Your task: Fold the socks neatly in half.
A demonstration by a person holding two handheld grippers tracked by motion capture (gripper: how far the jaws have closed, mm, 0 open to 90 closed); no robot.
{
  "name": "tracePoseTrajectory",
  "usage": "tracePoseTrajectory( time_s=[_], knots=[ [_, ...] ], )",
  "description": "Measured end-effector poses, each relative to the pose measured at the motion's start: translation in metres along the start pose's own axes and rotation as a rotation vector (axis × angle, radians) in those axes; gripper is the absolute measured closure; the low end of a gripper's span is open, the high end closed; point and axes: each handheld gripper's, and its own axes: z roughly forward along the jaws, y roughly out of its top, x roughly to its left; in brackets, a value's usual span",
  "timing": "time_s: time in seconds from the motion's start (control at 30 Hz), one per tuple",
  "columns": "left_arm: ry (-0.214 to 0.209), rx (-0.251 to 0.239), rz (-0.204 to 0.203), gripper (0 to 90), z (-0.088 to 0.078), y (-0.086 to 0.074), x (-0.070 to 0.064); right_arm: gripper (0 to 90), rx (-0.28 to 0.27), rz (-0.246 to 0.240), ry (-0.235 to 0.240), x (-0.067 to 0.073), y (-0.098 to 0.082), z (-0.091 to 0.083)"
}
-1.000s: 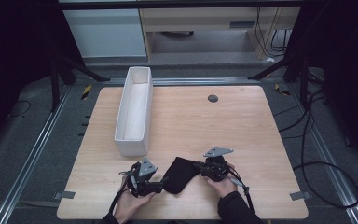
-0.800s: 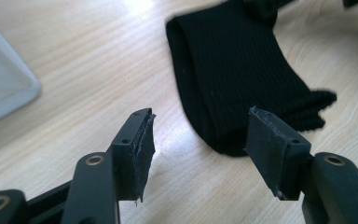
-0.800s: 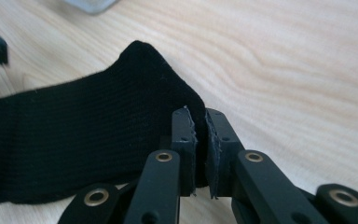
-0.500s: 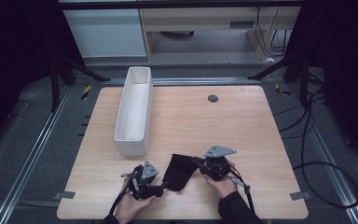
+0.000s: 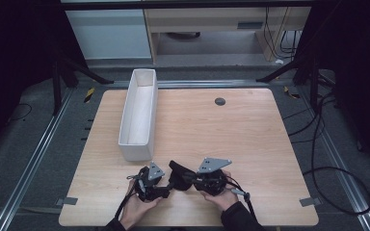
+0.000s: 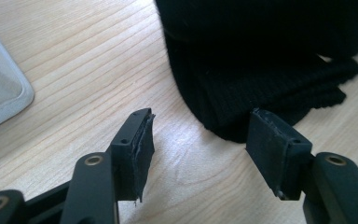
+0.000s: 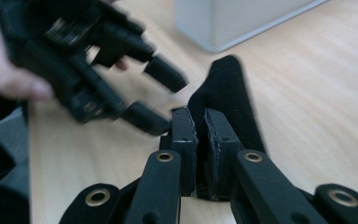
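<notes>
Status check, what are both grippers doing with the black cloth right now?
Right gripper shut on the black cloth, lifting one end. Left gripper open at the cloth's ribbed edge, not gripping. White bin stands apart, nothing in the way.

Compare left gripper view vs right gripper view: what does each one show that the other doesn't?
Left gripper view: the left tongs open, their own pads apart just short of the ribbed hem of the black cloth lying on the table.

Right gripper view: the right tongs shut on a pinched fold of that cloth, which stands up from the table, with the left tongs blurred beyond and a hand behind them.

Both: the black cloth, the wooden table, a corner of the white bin.
</notes>
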Motion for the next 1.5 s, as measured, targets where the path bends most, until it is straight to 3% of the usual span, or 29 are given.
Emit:
tracePoseTrajectory(
  time_s=[0.1,0.33,0.5,0.6,0.77,0.87,0.97,1.1,1.3,1.5],
  knots=[
    [0.006,0.000,0.006,39.7,0.000,0.000,-0.001,84.1,0.031,-0.015,0.015,0.004,-0.002,0.000],
    [0.019,0.017,0.013,40.0,0.003,0.000,0.000,83.7,0.115,0.006,0.055,0.007,-0.013,0.008],
    [0.018,-0.023,-0.023,39.9,-0.010,0.004,0.009,82.8,0.109,0.008,0.049,0.009,-0.014,0.010],
    [0.003,-0.071,-0.075,39.9,-0.019,0.015,0.017,82.3,0.105,0.022,0.052,0.010,-0.017,0.011],
    [-0.021,-0.107,-0.059,39.4,-0.012,0.045,0.013,81.5,0.110,0.021,0.048,0.014,-0.018,0.011],
    [-0.024,-0.082,-0.056,38.8,0.000,0.053,0.013,80.9,0.113,0.022,0.052,0.014,-0.019,0.011],
    [-0.030,-0.036,-0.055,38.4,0.007,0.049,0.014,80.3,0.118,0.024,0.048,0.015,-0.019,0.011],
    [-0.031,-0.024,-0.055,38.6,0.003,0.036,0.016,79.3,0.126,0.016,0.033,0.015,-0.020,0.011],
    [-0.039,-0.023,-0.066,38.3,-0.007,0.021,0.019,75.0,0.136,0.008,-0.052,0.013,-0.020,0.009],
    [-0.045,-0.026,-0.057,38.0,-0.011,0.013,0.014,66.6,0.076,0.007,-0.120,0.007,-0.017,0.003]
  ],
)
